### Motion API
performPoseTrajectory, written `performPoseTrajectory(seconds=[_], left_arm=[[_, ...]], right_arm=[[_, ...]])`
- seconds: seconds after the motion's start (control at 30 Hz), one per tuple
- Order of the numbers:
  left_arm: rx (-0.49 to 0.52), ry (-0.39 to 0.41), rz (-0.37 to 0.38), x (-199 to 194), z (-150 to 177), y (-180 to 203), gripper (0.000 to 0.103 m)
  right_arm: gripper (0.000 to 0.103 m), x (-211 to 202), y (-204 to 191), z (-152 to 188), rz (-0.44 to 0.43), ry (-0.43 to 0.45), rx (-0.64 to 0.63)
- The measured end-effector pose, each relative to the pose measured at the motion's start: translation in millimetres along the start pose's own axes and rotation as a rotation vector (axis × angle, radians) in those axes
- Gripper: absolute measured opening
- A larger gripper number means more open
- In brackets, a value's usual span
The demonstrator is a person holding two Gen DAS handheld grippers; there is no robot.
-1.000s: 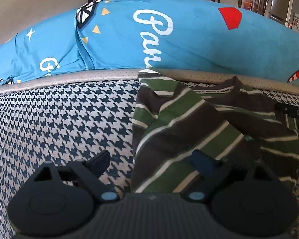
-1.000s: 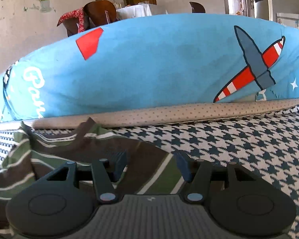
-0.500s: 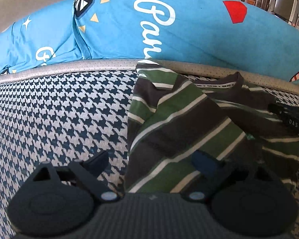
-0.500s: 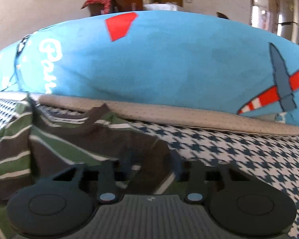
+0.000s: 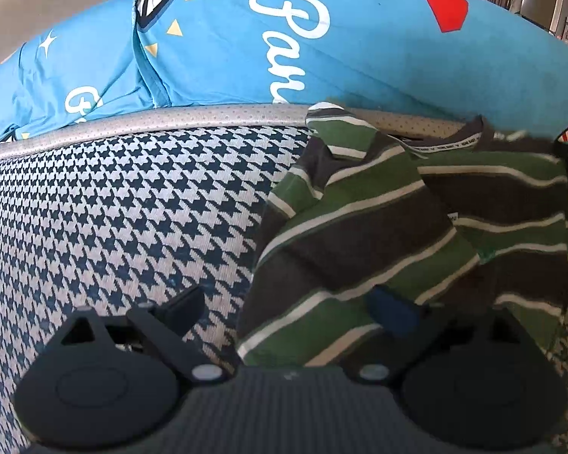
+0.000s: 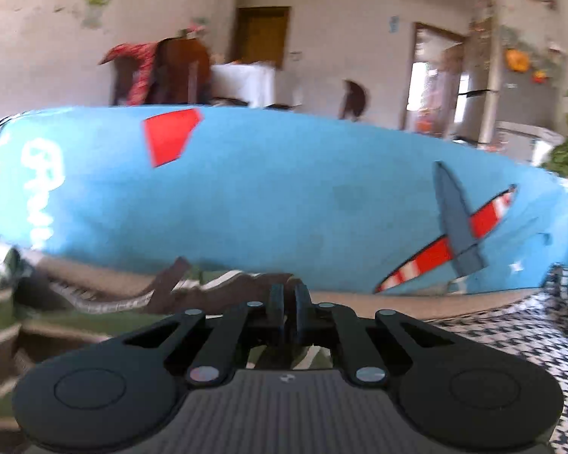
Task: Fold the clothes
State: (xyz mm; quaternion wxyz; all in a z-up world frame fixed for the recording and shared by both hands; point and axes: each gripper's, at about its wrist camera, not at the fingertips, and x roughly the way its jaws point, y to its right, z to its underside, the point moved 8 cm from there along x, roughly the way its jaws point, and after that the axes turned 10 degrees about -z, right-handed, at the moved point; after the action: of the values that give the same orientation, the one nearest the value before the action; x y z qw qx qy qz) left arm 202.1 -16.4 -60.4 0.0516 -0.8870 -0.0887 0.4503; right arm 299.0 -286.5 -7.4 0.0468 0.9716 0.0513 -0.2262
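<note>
A green, dark-grey and white striped shirt (image 5: 378,227) lies partly folded on the houndstooth bed surface (image 5: 113,208), collar toward the blue bedding. My left gripper (image 5: 287,306) is open and low over the shirt's near left edge; its right finger (image 5: 392,312) rests on the cloth and its left finger (image 5: 183,304) is over bare houndstooth. In the right wrist view the shirt (image 6: 75,325) is blurred. My right gripper (image 6: 288,300) is shut, with the shirt's right-side fabric pinched between its fingers near the collar side.
A big blue duvet (image 5: 322,38) with white lettering, a red patch and an airplane print (image 6: 458,234) lies across the far side behind a beige mattress border (image 5: 170,121). Chairs, a doorway and a fridge stand in the room beyond.
My right gripper has closed from open onto the shirt's right side and its view has tipped upward, blurred by motion. The left gripper stays open and has shifted only slightly.
</note>
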Motion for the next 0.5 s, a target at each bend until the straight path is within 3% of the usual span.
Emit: performPoseTrajectory(seconds=[0.23,0.37,0.5], left_arm=[[-0.04,0.01,-0.028,3,-10,-12,0.098],[-0.098,0.003,-0.037,5,-15,-23,0.098],[-0.14,0.001,-0.037,5,-19,-29,0.098]], right_arm=[[0.006,16,33,19,0.123,-0.125,0.142],[0.007,6,25,9,0.058,-0.102,0.158],[0.011,-6,-1,6,-0.061,-0.109,0.16]])
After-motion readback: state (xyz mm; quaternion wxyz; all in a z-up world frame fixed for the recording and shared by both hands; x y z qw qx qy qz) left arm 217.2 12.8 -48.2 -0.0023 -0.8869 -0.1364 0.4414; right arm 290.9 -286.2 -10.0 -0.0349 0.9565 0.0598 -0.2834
